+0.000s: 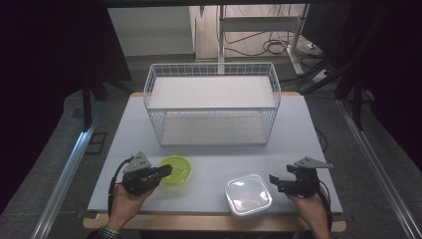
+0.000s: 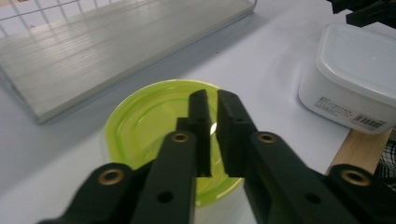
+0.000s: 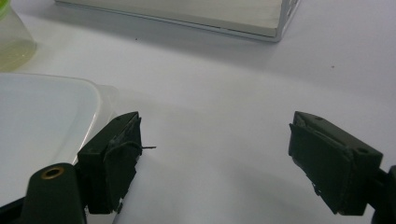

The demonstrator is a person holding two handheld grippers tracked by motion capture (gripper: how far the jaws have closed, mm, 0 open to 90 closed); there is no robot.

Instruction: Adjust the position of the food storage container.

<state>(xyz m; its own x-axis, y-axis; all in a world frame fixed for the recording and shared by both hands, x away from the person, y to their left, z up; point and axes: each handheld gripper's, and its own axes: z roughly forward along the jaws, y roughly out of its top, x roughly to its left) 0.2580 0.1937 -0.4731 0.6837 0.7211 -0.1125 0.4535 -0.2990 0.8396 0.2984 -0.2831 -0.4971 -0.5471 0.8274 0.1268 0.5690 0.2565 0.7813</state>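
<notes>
Both left claw [image 2: 212, 100] jaws closed over green-lidded container [image 2: 140, 121].

Pale grey-white table [image 1: 214, 164], wooden edge along the near side; white wire basket [image 1: 212, 102] stands at the far middle, a flat pale board lying in its bottom. Round lime-green container [image 1: 177, 170] sits near-left; square white lidded box [image 1: 248, 194] sits near-right at the near edge, well apart from it.
</notes>
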